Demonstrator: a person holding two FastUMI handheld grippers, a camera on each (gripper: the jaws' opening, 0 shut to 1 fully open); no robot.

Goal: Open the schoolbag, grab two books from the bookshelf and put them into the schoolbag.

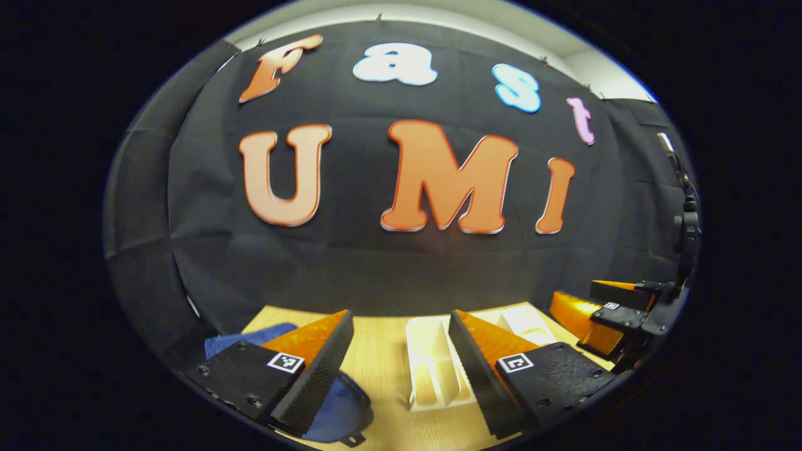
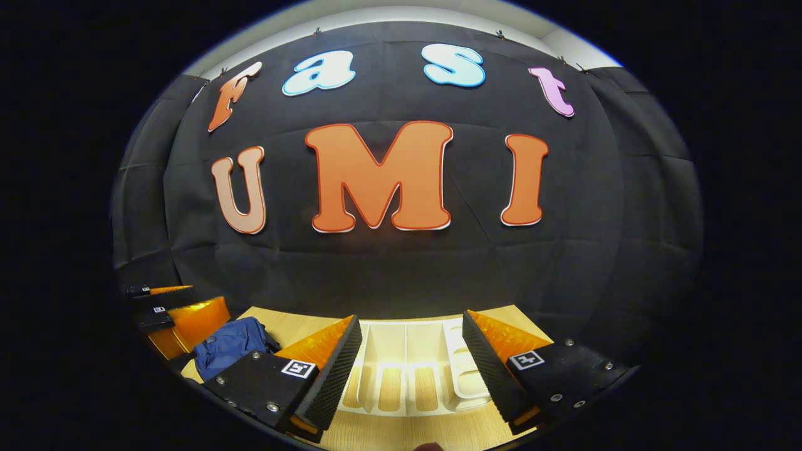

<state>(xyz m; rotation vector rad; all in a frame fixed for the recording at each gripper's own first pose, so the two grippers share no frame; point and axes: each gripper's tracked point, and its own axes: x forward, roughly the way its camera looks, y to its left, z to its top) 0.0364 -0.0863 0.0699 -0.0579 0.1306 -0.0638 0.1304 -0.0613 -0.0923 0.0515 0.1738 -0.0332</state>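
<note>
A light wooden table [image 2: 401,432] stands against the booth's black cloth wall [image 2: 401,263], with a strip of pale wall [image 2: 401,14] above the cloth. The blue schoolbag [image 2: 230,344] lies toward the table's left edge, lumpy and soft; whether its zip is open cannot be told. A white bookshelf [image 2: 407,369] with upright dividers sits near the table's back edge, its slots showing bare wood; no books can be made out in it. The left gripper [image 1: 401,351] hovers above the table with its jaws wide apart, holding nothing. The right gripper [image 2: 410,357] hangs over the bookshelf, jaws likewise wide and empty. Small square black-and-white marker tags [image 2: 297,368] sit on the fingers; no readable writing.
</note>
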